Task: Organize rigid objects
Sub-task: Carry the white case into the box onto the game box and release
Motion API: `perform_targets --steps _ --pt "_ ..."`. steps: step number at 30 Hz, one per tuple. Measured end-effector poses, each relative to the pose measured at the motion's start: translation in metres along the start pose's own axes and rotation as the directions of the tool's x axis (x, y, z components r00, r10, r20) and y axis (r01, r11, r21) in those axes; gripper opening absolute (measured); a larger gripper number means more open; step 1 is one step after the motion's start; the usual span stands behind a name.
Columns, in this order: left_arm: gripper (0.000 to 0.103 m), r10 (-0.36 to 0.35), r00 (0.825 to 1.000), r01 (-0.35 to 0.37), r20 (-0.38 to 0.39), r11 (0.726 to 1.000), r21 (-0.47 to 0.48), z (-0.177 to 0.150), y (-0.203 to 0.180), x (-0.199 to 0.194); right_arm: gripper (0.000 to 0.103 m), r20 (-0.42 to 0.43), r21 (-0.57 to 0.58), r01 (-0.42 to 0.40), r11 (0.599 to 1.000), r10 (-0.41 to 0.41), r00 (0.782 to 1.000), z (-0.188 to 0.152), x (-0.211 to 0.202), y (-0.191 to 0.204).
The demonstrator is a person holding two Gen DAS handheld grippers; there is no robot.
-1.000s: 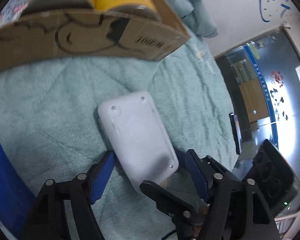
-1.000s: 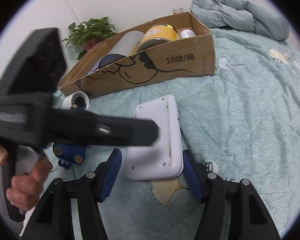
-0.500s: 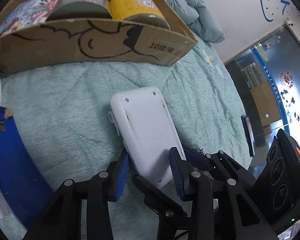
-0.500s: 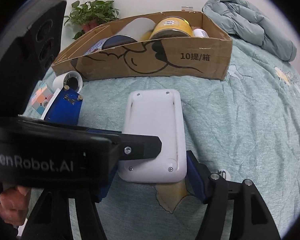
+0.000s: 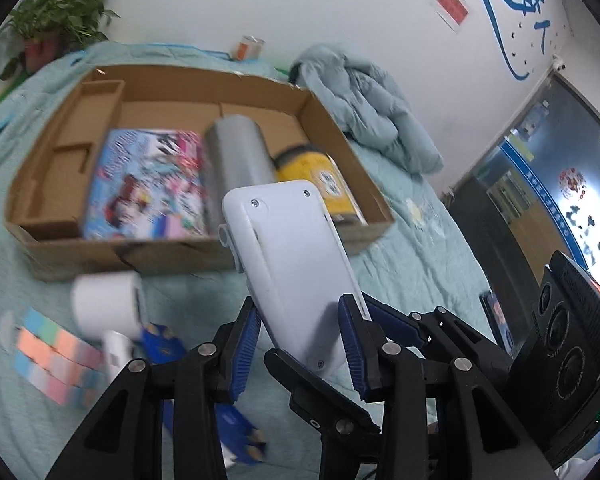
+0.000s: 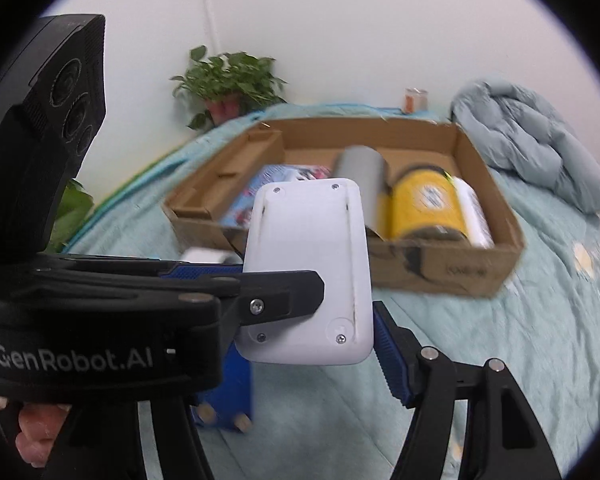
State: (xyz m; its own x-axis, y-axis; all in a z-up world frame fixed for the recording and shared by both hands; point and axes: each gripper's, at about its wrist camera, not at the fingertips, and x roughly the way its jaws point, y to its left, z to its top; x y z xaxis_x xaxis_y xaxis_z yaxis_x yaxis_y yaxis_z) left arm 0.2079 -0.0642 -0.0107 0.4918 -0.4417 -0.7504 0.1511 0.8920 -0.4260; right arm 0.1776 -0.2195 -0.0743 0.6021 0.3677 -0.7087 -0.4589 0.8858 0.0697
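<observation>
Both grippers grasp one object: a flat white plastic casing with rounded corners and small screws (image 5: 296,264), raised clear of the teal quilted bed cover (image 5: 412,264). The left gripper (image 5: 300,340) has its blue-padded fingers (image 5: 244,344) drawn in narrow on the casing's near end, the pads pressing its two long edges. The right gripper (image 6: 324,336) appears to clamp the same end — its right blue finger (image 6: 392,356) lies against the casing's edge, while its other finger is hidden behind the left gripper's black body, which crosses in front. A hand (image 6: 36,428) holds that body's handle at lower left.

Beyond the casing, on the bed, sits a shallow brown cardboard box (image 5: 188,256) holding a colourful printed flat carton (image 5: 144,184), a grey cylinder (image 5: 236,156) and a yellow can (image 5: 324,184). In front of the box lie a white roll (image 5: 104,304), a pastel-coloured cube puzzle (image 5: 56,356) and a blue block (image 6: 236,384). A crumpled pale-blue duvet (image 6: 540,148) lies at the bed's far corner; a potted green plant (image 6: 228,84) stands by the wall.
</observation>
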Motion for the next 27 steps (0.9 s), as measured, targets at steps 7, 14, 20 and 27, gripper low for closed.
perform_targets --steps 7,14,20,27 --pt "0.035 0.029 1.000 -0.028 0.011 0.998 -0.050 0.037 0.062 -0.023 0.065 -0.013 -0.017 -0.071 0.997 0.071 0.997 0.037 0.039 0.028" --pt "0.034 0.026 1.000 -0.027 -0.014 0.997 -0.066 0.076 0.105 -0.009 0.065 -0.059 0.026 -0.087 0.996 0.089 0.994 0.068 0.075 0.038" --pt "0.030 -0.019 0.997 0.009 -0.075 0.991 -0.130 0.100 0.147 0.018 0.065 -0.126 0.095 -0.116 0.989 0.128 0.984 0.082 0.111 0.035" --pt "0.028 0.015 0.992 -0.032 -0.126 0.991 -0.134 0.106 0.176 0.040 0.068 -0.232 0.124 -0.113 0.986 0.139 0.963 0.082 0.147 0.041"
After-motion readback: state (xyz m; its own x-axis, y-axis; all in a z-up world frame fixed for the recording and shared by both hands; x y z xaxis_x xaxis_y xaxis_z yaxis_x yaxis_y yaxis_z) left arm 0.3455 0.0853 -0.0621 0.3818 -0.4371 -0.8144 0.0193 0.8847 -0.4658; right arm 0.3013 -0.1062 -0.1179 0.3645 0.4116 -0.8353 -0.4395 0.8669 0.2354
